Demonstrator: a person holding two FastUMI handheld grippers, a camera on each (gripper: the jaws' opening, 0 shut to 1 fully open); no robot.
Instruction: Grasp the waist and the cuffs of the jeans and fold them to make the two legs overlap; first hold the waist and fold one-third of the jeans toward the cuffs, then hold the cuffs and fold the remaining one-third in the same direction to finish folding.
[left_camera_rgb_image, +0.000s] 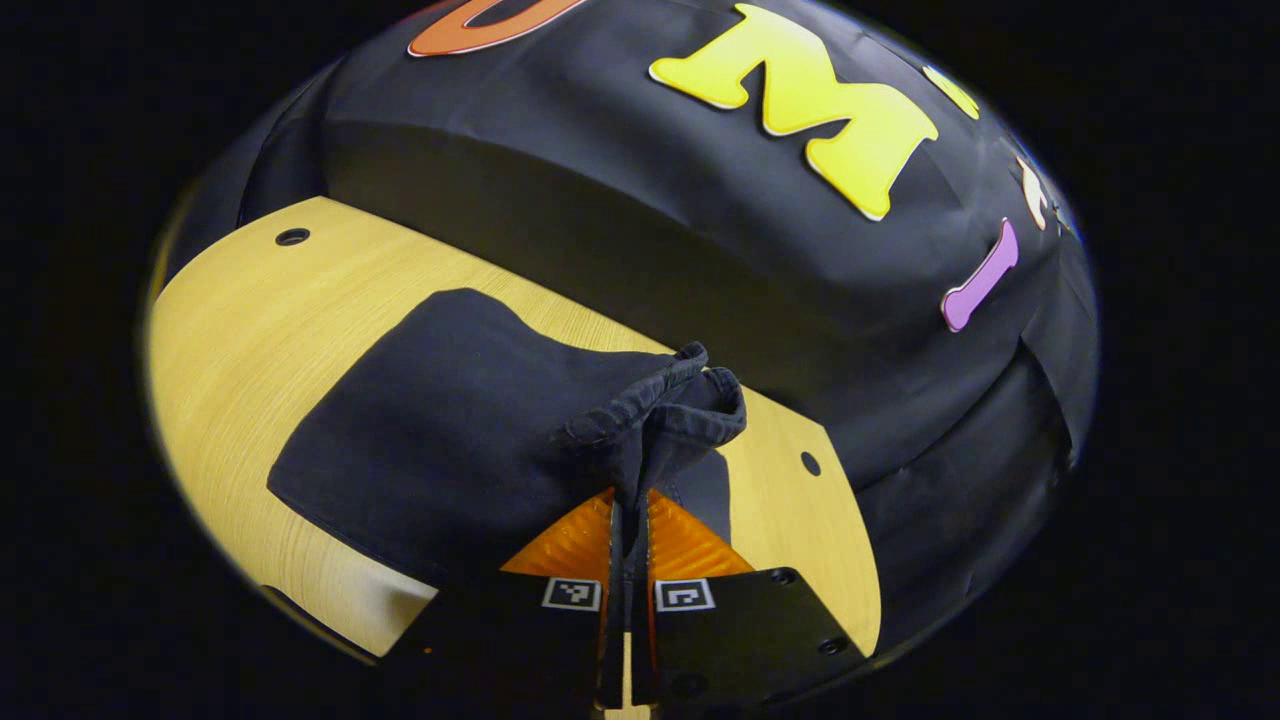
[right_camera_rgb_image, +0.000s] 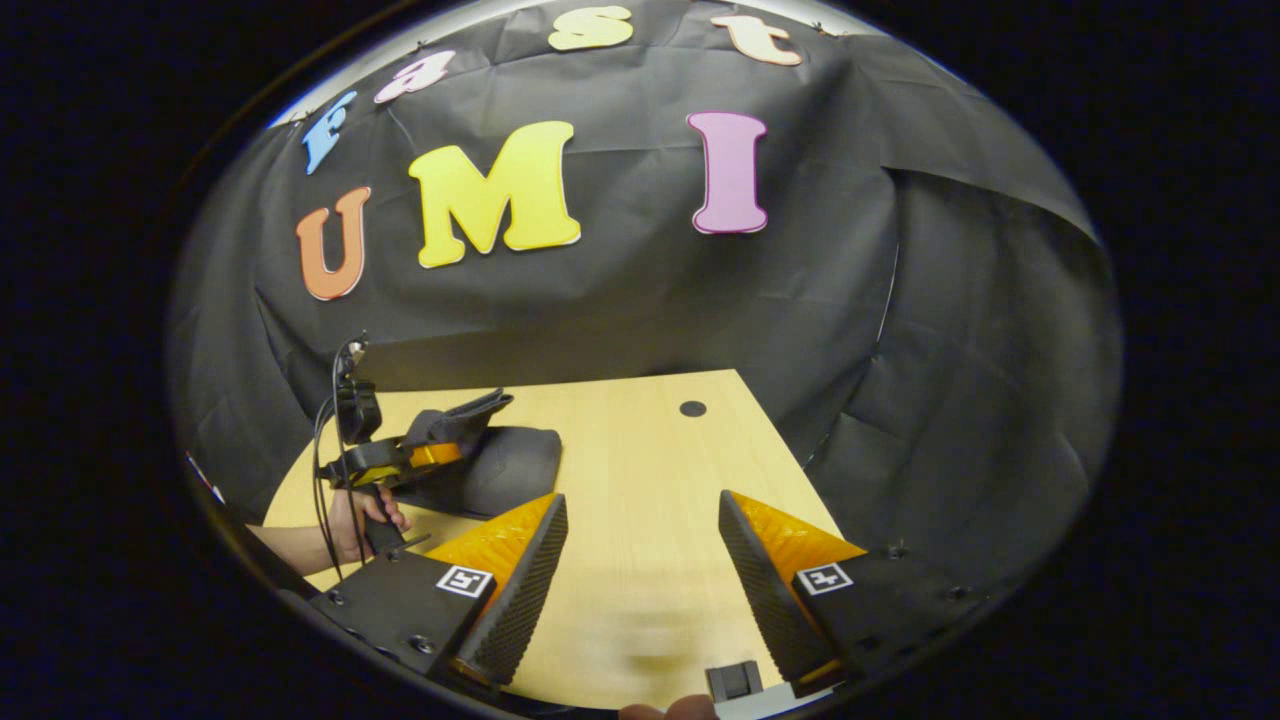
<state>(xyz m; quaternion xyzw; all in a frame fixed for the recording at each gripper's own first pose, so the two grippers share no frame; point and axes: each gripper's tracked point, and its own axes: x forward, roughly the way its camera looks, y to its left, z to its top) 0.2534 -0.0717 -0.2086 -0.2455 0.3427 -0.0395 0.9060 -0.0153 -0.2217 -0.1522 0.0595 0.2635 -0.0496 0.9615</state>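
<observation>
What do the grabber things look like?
Each of the tongs has a black body with two wedge-shaped fingers, ridged on the inner faces. Small square black-and-white markers sit at the finger bases. The left tongs have a black handle, a camera on top and black cables looping down. The right tongs look alike.

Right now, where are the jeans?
The jeans lie on the table, one edge pinched in the left gripper. In the right gripper view they sit far left, beside that gripper.
</observation>
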